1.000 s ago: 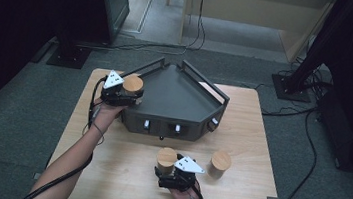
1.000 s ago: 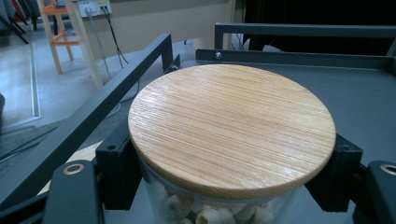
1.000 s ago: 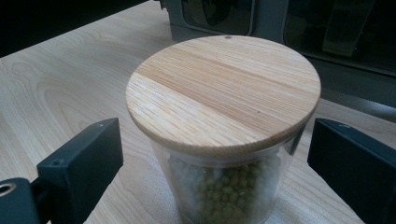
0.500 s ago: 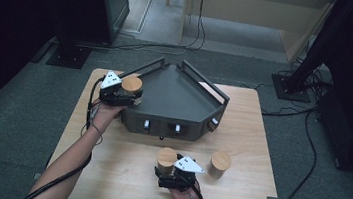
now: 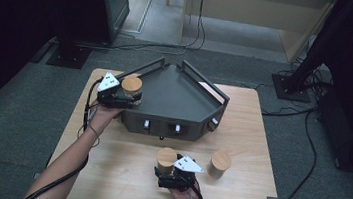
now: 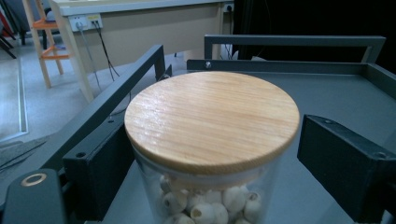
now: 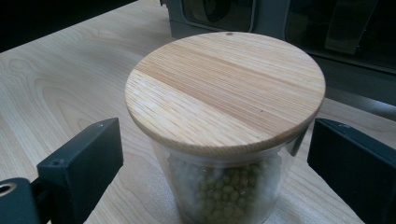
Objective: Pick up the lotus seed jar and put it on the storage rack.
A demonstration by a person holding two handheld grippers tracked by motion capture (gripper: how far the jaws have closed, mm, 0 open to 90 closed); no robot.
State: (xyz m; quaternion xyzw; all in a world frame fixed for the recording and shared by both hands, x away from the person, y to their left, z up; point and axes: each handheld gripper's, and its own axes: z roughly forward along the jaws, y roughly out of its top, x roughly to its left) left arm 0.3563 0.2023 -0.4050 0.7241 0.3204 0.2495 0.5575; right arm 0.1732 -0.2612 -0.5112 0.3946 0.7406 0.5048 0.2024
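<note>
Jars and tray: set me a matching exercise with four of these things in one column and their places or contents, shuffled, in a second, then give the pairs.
Column one:
1. jar of white beads
2. jar of green peas
3. third jar
4. dark tray

Column two:
A. stands alone on the wooden table, to the right of the right gripper
B. sits at the far middle of the table, with knobs on its front
C. between the left gripper's jaws, at the tray's left edge
D. between the right gripper's jaws, on the table

Pairs: 1-C, 2-D, 3-A, 4-B
</note>
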